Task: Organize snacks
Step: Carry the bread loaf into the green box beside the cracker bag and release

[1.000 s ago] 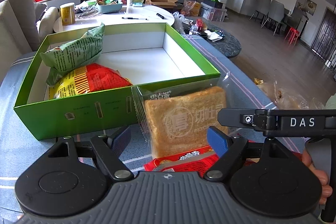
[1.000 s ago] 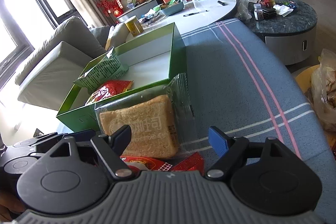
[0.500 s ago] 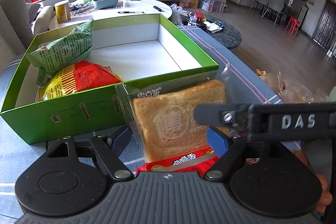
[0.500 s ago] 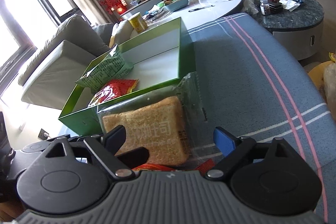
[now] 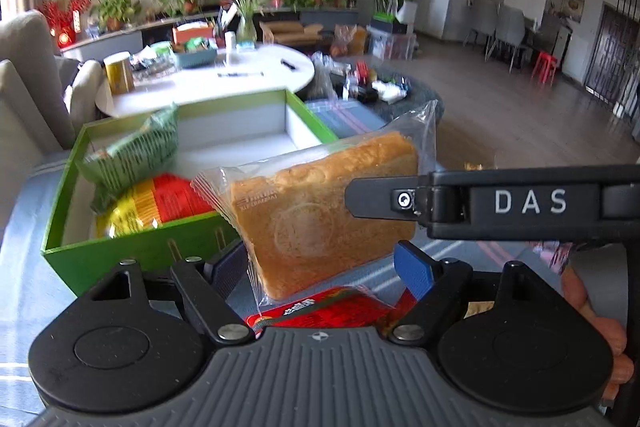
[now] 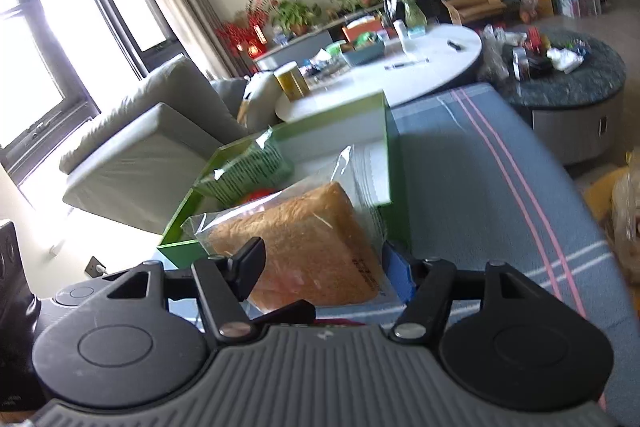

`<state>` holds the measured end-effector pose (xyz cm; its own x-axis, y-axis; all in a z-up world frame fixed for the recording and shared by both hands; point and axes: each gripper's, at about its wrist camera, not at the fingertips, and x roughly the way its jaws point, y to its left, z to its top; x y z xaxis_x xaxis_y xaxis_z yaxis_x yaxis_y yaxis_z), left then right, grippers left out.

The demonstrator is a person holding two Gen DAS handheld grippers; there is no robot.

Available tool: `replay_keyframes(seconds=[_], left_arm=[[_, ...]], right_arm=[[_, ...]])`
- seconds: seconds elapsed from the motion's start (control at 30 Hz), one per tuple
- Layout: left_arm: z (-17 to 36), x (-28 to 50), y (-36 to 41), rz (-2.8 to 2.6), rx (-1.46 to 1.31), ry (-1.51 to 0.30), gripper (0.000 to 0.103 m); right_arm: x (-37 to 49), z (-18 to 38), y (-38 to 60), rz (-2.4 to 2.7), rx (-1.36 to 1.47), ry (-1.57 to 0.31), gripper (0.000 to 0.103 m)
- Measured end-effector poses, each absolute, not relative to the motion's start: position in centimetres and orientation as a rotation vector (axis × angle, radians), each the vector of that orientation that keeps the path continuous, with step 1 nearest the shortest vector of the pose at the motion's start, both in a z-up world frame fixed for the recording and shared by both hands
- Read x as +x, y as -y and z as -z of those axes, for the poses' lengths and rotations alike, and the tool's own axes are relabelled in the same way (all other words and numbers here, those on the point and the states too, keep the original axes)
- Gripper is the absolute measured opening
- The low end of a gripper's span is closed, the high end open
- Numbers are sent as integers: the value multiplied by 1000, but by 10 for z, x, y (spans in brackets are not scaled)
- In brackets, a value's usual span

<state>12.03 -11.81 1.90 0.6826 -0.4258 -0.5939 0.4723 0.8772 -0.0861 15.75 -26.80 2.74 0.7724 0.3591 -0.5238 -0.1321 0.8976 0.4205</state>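
Observation:
A slice of toast in a clear wrapper [image 5: 320, 219] hangs tilted in the air just in front of the green box [image 5: 132, 255]. My right gripper [image 6: 324, 267] is shut on the toast packet [image 6: 304, 239]. My left gripper [image 5: 320, 267] is open, its fingers on either side of the packet's lower end, not pressing it. A red snack packet [image 5: 328, 311] lies on the cloth below. The box holds a green bag [image 5: 132, 151] and a red and yellow bag [image 5: 160, 203] at its left.
The box stands on a grey-blue cloth with pink stripes [image 6: 500, 187]. A white round table [image 5: 208, 79] with a yellow can [image 5: 119, 73] is behind it. A dark round table [image 6: 568, 83] and a grey sofa [image 6: 136, 147] flank it.
The toast packet has been lifted off the cloth and tilted, now above the box's front wall. The right gripper closed on it. Both cameras rose.

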Motion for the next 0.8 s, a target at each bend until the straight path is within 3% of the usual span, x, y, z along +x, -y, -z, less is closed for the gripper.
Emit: replay_keyframes(seconds=[0.37, 0.8], left_arm=[[-48, 124, 105, 472, 71, -559, 77], [-53, 184, 112, 443, 94, -550, 78]], right_arm=[[165, -49, 259, -301, 373, -571, 66], [207, -53, 257, -316, 392, -570, 66]])
